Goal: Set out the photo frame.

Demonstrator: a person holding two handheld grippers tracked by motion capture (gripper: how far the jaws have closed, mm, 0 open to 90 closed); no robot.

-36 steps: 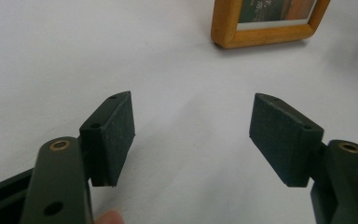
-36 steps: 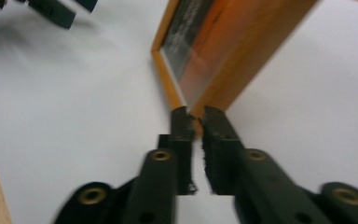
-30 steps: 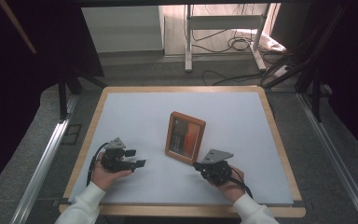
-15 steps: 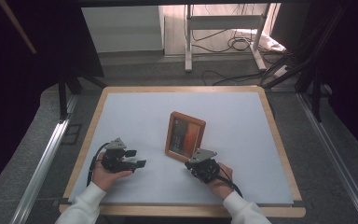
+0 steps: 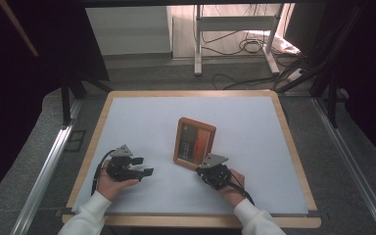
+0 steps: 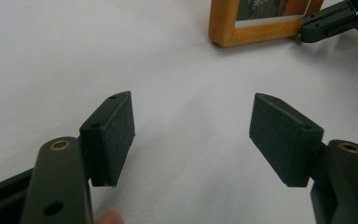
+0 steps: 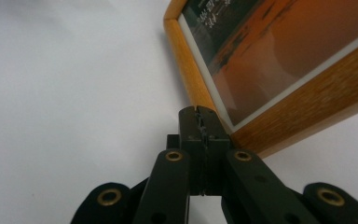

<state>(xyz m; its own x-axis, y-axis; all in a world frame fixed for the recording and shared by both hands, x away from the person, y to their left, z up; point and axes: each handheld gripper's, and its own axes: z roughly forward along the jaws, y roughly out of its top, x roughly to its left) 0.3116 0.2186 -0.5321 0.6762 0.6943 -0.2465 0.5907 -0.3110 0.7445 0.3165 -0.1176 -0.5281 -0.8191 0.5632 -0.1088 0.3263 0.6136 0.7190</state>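
Note:
A wooden picture frame [image 5: 194,142] with an orange and dark picture lies flat on the white table top [image 5: 254,127], near the middle. My right gripper [image 5: 201,172] is shut with nothing between its jaws. Its closed tip [image 7: 199,114] rests against the near corner of the frame [image 7: 307,107]. My left gripper [image 5: 144,166] lies at the front left, open and empty, apart from the frame. In the left gripper view its pads [image 6: 116,126] stand wide over bare table, with the frame [image 6: 261,28] and the right gripper [image 6: 321,23] farther off.
The table has a wooden rim [image 5: 191,93]. Behind it are a dark floor, cables [image 5: 247,46] and white stand legs [image 5: 198,54]. Metal rails [image 5: 44,166] run along both sides of the table.
My right gripper has shifted a little left and down, to the frame's near corner. The left gripper and the frame have stayed put.

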